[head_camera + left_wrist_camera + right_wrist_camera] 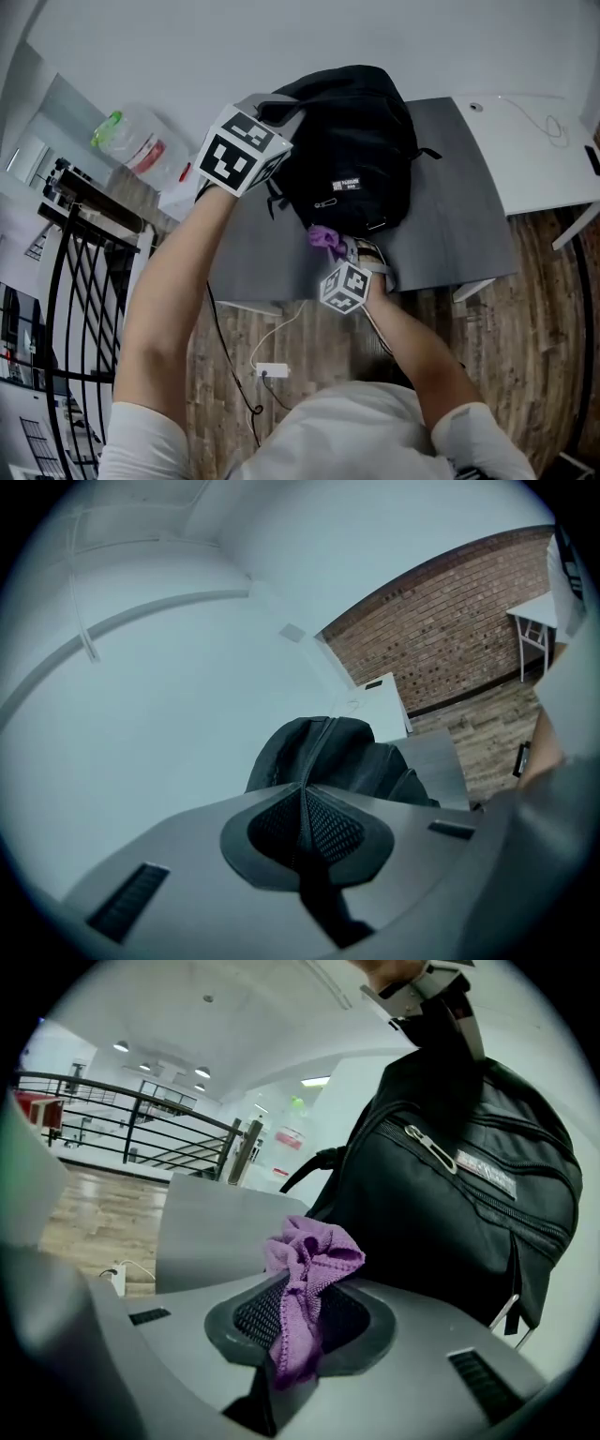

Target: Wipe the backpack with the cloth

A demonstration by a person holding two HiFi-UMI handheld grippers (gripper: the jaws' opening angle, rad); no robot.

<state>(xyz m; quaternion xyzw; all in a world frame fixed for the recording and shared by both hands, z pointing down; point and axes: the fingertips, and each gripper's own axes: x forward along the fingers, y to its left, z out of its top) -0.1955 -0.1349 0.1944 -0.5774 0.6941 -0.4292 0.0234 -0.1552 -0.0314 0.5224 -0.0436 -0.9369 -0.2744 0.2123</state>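
A black backpack [352, 141] stands up on a gray table [459, 225]. The left gripper [279, 108] is up at the top of the bag. Its two jaws are shut tight on a dark strap there (it looks like the top handle of the bag), and the person's bare arm reaches up to it. The right gripper [341, 251] is low down by the bottom front of the bag. Its jaws are pinched on a purple cloth [325, 238], which sticks out past the tips in a crumpled bunch. The cloth is right next to the front pocket of the bag, but I can't tell if it touches. A white table [534, 141] stands just beside the gray one. The floor [534, 309] is brown wood, and a small white plug box [272, 370] with a wire lies on it. A black railing [75, 281] stands off to the left.
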